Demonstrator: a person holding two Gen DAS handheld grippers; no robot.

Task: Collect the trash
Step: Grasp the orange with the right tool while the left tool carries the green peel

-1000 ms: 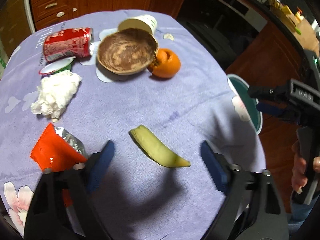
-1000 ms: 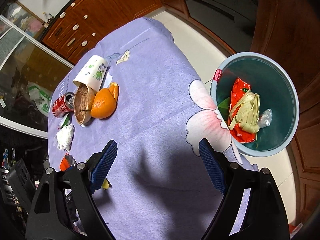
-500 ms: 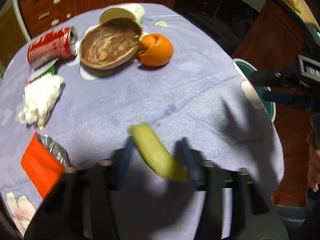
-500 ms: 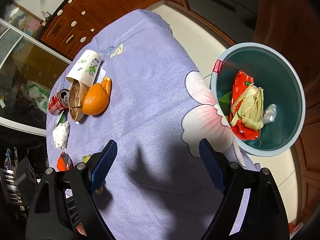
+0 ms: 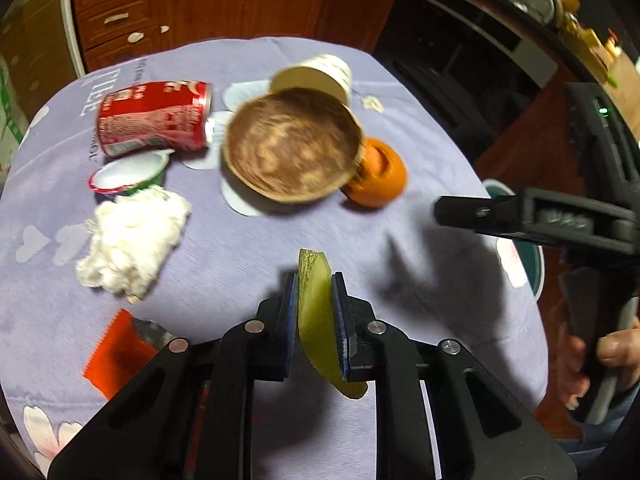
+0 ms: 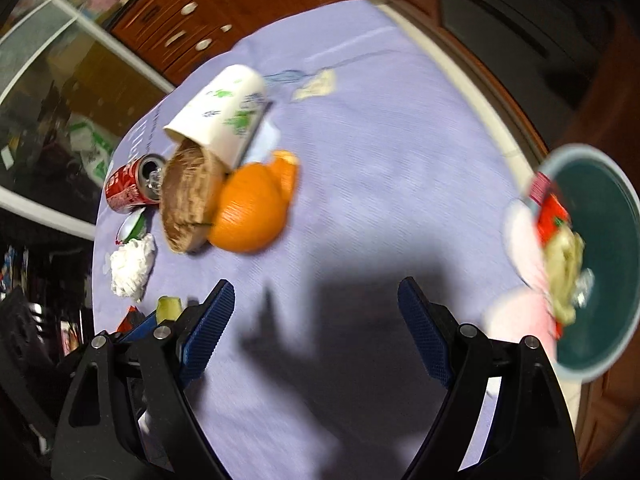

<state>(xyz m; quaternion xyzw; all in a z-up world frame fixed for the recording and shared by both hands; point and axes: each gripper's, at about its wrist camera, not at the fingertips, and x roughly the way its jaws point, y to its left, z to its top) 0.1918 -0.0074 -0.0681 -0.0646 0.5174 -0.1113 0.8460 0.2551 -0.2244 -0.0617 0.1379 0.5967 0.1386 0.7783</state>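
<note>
My left gripper is closing on the melon rind; both blue pads press its sides, and the rind stands on edge between them, lifted clear of the tabletop near the front edge. The same rind shows at the lower left of the right wrist view.

My right gripper stands wide open with nothing between its fingers, over bare cloth toward the right edge of the tabletop. A hand grips its handle.

The trash bin sits just off the right edge, below tabletop level, and holds a red wrapper and pale husks.

Remaining items on the tabletop:
- Orange, toward the far right, touching the brown bowl.
- Paper cup, on its side behind the bowl.
- Red can, on its side toward the far left.
- Small white tub, just beside the can.
- Crumpled tissue, near the left edge.
- Orange foil packet, at the front left.
</note>
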